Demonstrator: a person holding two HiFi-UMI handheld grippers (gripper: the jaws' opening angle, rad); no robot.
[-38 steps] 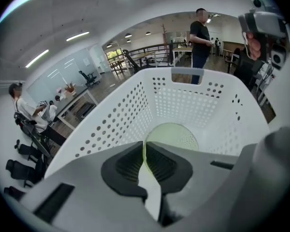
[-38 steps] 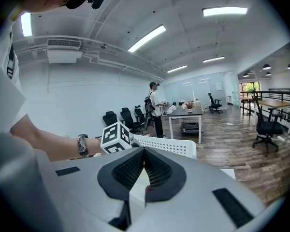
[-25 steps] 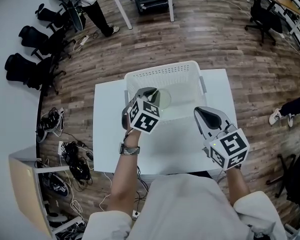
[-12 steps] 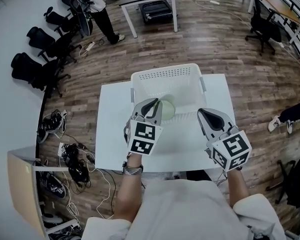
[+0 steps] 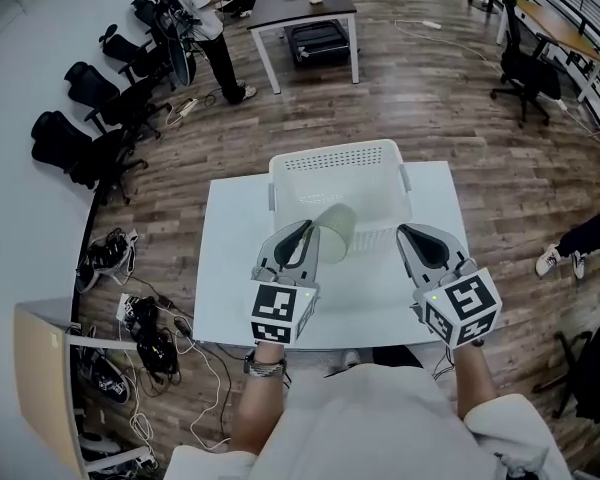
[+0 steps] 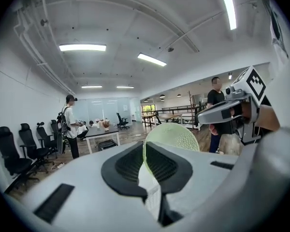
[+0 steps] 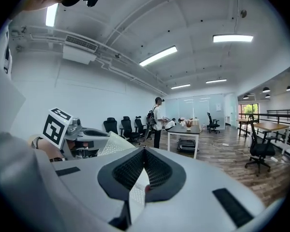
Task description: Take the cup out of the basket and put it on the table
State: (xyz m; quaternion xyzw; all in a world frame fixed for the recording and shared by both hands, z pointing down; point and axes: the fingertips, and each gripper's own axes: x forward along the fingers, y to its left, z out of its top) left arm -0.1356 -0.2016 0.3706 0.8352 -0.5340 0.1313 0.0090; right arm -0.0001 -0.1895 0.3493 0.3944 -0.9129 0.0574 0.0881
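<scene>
The white table carries the white basket at its far edge. The left gripper clamps the wall of the pale green cup and holds it tilted in the air over the basket's near left corner. The right gripper is by the basket's near right corner, its jaws together and empty.

White square table on brown wood floor. 1 white plastic basket with holes stands on table, at far edge, near middle. Basket upright, open side up.
</scene>
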